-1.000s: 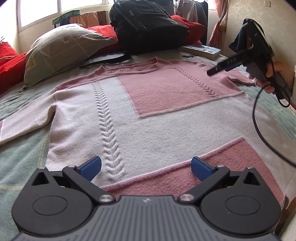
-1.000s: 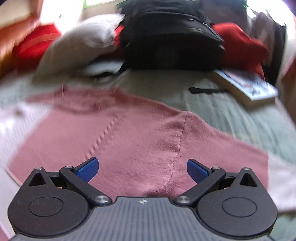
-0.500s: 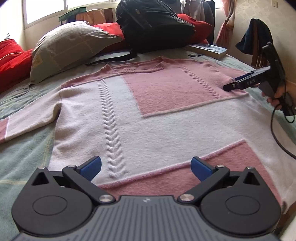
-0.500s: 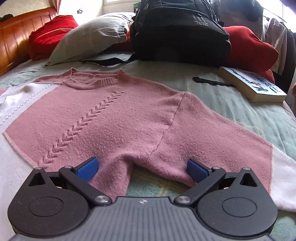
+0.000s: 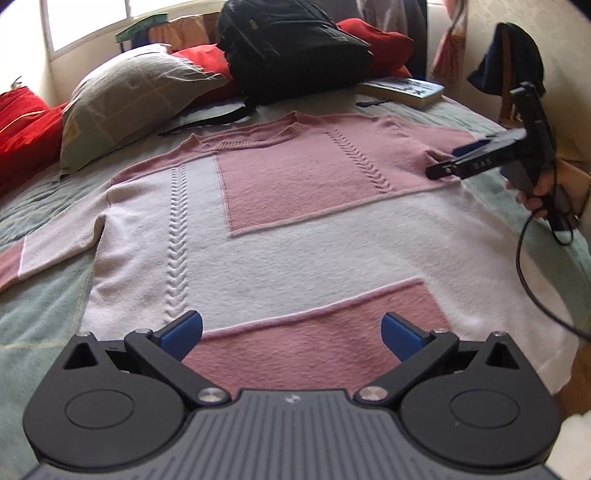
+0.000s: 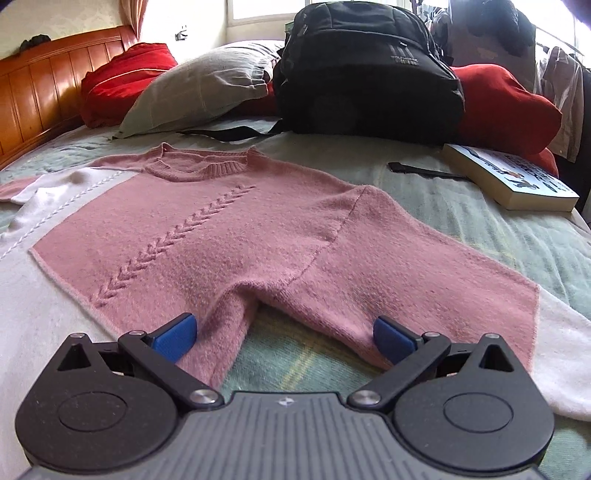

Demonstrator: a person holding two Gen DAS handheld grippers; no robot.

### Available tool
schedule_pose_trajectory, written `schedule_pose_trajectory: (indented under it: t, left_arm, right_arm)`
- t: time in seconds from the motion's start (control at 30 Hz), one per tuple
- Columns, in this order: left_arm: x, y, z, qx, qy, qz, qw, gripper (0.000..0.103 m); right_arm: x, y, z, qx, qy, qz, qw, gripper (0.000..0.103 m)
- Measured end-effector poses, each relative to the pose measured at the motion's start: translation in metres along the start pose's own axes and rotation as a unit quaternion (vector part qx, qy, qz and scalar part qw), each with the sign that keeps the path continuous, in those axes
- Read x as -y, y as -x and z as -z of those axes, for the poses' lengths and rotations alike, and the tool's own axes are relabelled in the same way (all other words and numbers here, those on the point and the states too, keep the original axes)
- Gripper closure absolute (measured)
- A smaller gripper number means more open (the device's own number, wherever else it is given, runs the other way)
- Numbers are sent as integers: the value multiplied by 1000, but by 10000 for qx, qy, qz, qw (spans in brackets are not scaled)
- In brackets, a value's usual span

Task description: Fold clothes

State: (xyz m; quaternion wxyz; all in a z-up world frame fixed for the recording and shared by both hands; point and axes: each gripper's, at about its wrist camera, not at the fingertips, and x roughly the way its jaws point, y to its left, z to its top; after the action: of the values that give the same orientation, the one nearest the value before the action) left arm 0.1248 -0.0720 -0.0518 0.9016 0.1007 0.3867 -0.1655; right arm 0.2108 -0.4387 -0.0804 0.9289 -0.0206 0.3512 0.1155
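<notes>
Bed [image 6: 480, 236] w/ wooden headboard [image 6: 40, 85]; bright window [image 5: 88, 22] behind.

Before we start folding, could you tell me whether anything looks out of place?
The sweater lies mostly flat, but its underarm is puckered off the bedspread. A backpack and book crowd the far end.

A black backpack [image 6: 369, 70] stands at the far side of the bed [image 6: 480, 236], its strap trailing onto the green cover. A grey pillow [image 6: 199, 96] leans just to its left, touching it, with a red cushion [image 6: 125, 81] further left against the wooden headboard [image 6: 40, 96]. Another red cushion [image 6: 506, 107] lies right of the backpack. A book [image 6: 509, 181] lies flat in front of that cushion. A dark garment [image 5: 513, 59] hangs by the wall.
</notes>
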Motion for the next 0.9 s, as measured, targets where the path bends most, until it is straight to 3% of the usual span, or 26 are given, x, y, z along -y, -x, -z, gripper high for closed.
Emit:
schedule_pose_trajectory:
  t: [0.2, 0.33, 0.43, 0.53, 0.9]
  left_arm:
    - [21, -1, 4, 139, 176, -90, 9997, 1]
    - [33, -1, 5, 211, 312, 123, 9992, 1]
    - [40, -3, 8, 197, 351, 181, 9990, 1]
    - [45, -5, 9, 111, 345, 160, 9992, 1]
    - [65, -10, 8, -64, 350, 158, 9992, 1]
  right_arm:
    - [54, 42, -4, 603, -743, -107, 9954, 0]
    - [122, 57, -4, 872, -1786, 134, 9800, 0]
    - [169, 56, 5, 846, -2505, 129, 9643, 0]
    - [196, 52, 20, 699, -2783, 255, 9576, 0]
    - [248, 78, 64, 505, -3171, 874, 9430, 0]
